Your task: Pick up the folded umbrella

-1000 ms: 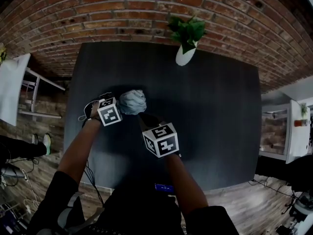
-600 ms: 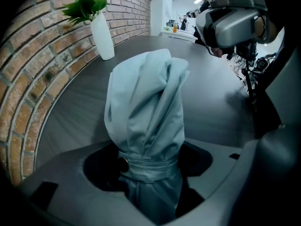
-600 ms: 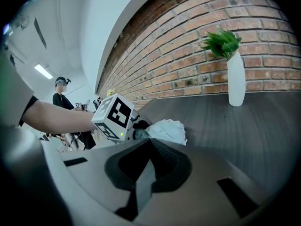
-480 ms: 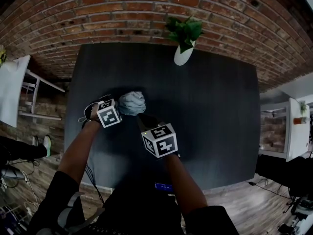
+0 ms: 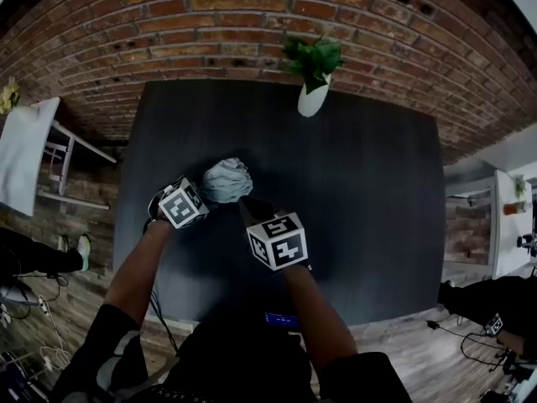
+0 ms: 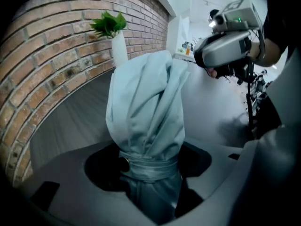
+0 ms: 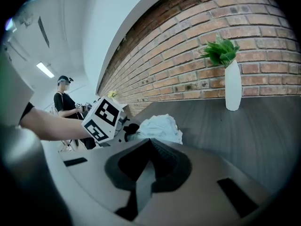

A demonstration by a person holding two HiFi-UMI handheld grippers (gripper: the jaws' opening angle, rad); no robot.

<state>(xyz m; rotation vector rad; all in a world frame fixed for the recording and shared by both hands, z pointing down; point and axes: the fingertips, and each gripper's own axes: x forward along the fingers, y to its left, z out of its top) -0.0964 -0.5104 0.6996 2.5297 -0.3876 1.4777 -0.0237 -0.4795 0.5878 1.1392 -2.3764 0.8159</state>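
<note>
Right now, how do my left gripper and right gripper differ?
The left gripper has the folded umbrella between its jaws, which have just been closing on it; the right gripper has its jaws together, empty. The left gripper grips the umbrella near its strap; the right gripper only points toward it. Both carry a marker cube above the dark table.

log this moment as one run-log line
left claw: jaws just been closing, folded umbrella between them, gripped near strap | right claw: shut, empty | stage: grasp made, lift unclear
</note>
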